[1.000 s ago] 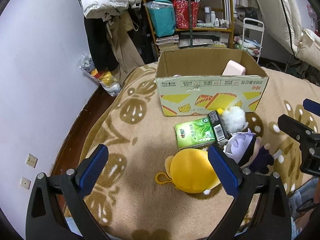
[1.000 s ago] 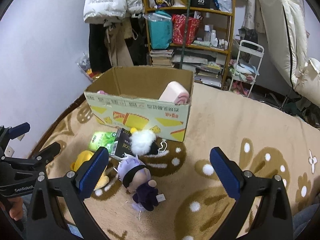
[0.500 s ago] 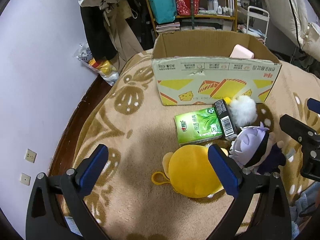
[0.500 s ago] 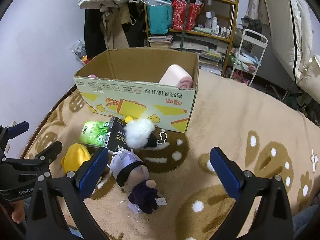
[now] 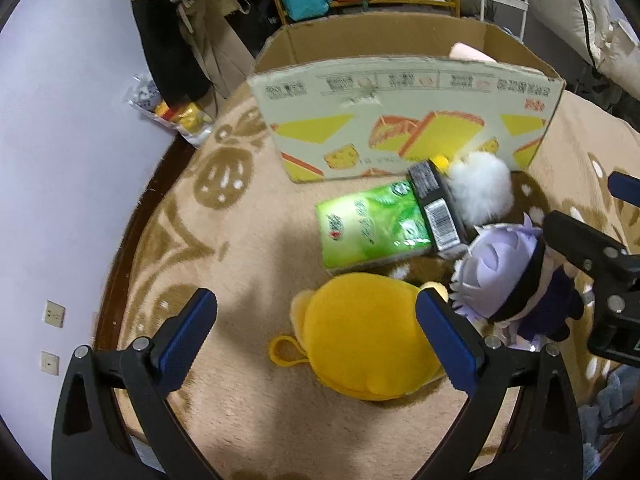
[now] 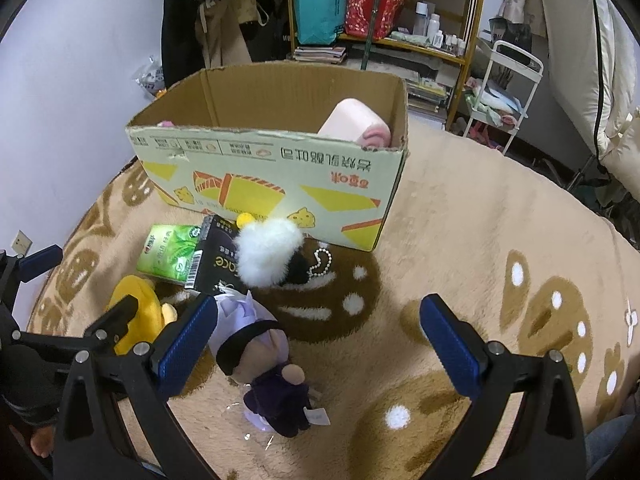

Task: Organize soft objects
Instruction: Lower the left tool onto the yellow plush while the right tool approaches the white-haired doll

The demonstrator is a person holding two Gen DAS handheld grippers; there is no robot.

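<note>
A yellow plush (image 5: 362, 336) lies on the beige rug between the fingers of my open left gripper (image 5: 316, 334). A purple-haired doll (image 5: 512, 276) lies to its right; in the right wrist view the doll (image 6: 260, 356) sits by the left finger of my open, empty right gripper (image 6: 318, 338). A white fluffy pompom (image 6: 268, 252), a green tissue pack (image 5: 370, 228) and a black packet (image 5: 436, 208) lie before the cardboard box (image 6: 272, 160). A pink plush roll (image 6: 358, 124) rests inside the box.
The rug (image 6: 480, 240) covers a raised surface whose dark edge (image 5: 124, 240) runs along the left by the wall. Shelves (image 6: 384, 12), hanging coats and a white cart (image 6: 508, 80) stand behind the box.
Both grippers have moved forward and down toward the toys. The yellow plush now lies between my left fingers, and the doll is nearer my right gripper's left finger.
</note>
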